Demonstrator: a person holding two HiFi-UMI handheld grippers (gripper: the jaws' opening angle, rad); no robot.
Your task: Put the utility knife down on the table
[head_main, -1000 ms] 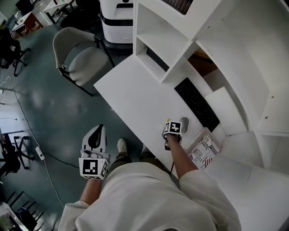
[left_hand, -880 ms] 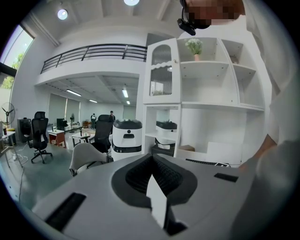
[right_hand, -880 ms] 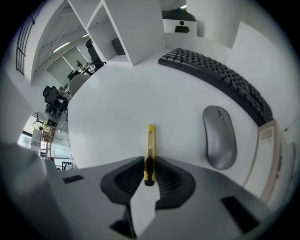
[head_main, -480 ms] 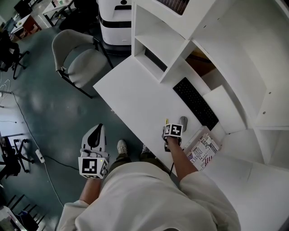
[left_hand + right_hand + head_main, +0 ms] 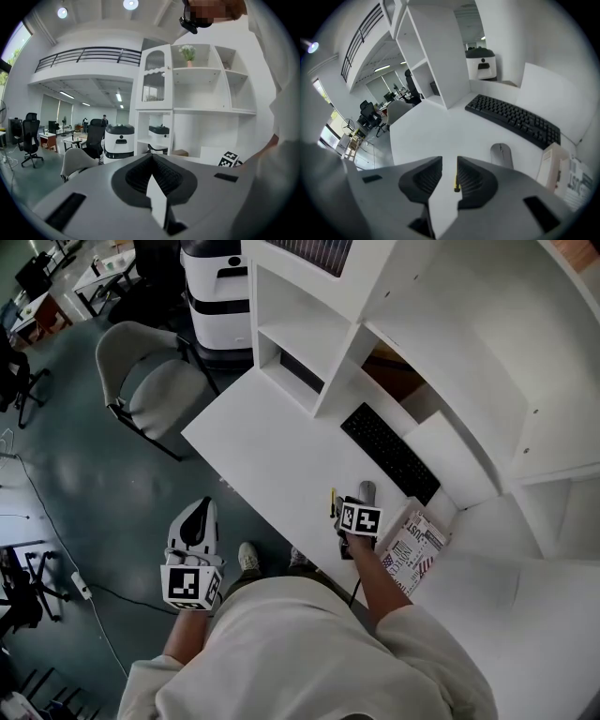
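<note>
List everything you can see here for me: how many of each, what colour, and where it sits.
desk: one, white, centre
shelf unit: one, white, behind the desk
keyboard: one, black, on the desk by the shelves
mouse: one, grey, beside the keyboard
utility knife: one, yellow and black, lying on the desk left of the mouse
printed book: one, white with red print, desk's near right
chair: one, grey, on the floor left of the desk
wheeled machine: one, white and black, beyond the chair
left hand-held gripper: one, grey, jaws shut, empty, over the floor
right hand-held gripper: one, grey, jaws open, empty, over the knife
</note>
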